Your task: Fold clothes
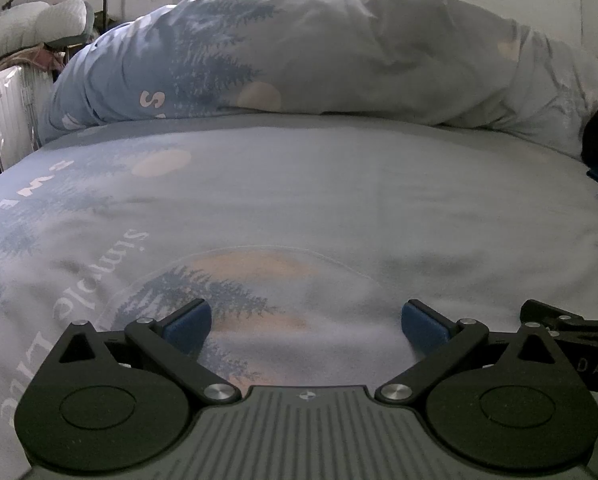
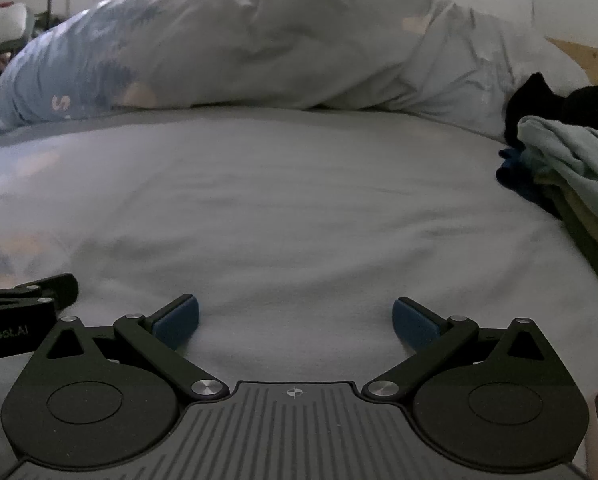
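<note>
Your left gripper (image 1: 306,326) and right gripper (image 2: 295,322) both sit spread wide, grasping nothing, low over the bedsheet (image 1: 339,200) printed "Simple Life". The clothes pile (image 2: 567,160) lies far right, beside the rumpled duvet (image 2: 279,48).

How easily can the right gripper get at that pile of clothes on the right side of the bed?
Probably yes: the right gripper is open, and only bare bed sheet lies between it and the pile of clothes.
</note>
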A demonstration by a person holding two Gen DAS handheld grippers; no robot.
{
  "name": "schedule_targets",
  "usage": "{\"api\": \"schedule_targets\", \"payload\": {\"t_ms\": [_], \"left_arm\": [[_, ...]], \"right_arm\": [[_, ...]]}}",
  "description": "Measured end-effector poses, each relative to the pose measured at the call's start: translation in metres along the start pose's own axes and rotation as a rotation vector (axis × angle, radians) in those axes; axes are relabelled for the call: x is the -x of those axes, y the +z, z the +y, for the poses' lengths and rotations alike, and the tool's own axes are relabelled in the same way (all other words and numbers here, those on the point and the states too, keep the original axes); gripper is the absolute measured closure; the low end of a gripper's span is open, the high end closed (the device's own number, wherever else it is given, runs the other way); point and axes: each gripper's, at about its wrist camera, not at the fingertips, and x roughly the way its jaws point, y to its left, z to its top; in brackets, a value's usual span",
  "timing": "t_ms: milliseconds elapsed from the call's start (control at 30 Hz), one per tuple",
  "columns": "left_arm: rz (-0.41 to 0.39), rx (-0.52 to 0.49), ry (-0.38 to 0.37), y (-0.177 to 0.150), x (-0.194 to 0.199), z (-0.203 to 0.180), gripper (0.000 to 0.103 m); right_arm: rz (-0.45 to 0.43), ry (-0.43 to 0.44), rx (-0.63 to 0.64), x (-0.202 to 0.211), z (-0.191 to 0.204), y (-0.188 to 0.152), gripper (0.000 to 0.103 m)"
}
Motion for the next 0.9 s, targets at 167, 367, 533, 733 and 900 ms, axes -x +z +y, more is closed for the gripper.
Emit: {"api": "schedule_targets", "payload": {"t_ms": [167, 367, 533, 733, 900], "left_arm": [[0.0, -0.003, 0.002, 0.001, -0.003, -0.001, 0.0], [-0.002, -0.01, 0.014, 0.001, -0.005, -0.004, 0.0], [-0.003, -0.01, 0.029, 0.0, -0.006, -0.009, 0.0], [-0.009, -0.006, 0.044, -0.001, -0.006, -0.012, 0.0], [-0.017, 0.003, 0.04, -0.002, -0.005, -0.012, 0.0]], "right_arm": [[0.0, 0.02, -0.024, -0.001, -0.005, -0.001, 0.0], [0.0, 0.019, -0.024, -0.002, -0.005, 0.0, 0.0], [0.0, 0.018, -0.025, -0.002, -0.004, -0.001, 0.0], [-0.001, 0.019, -0.024, -0.003, -0.005, 0.0, 0.0], [-0.001, 0.022, -0.024, -0.004, -0.006, 0.0, 0.0]]}}
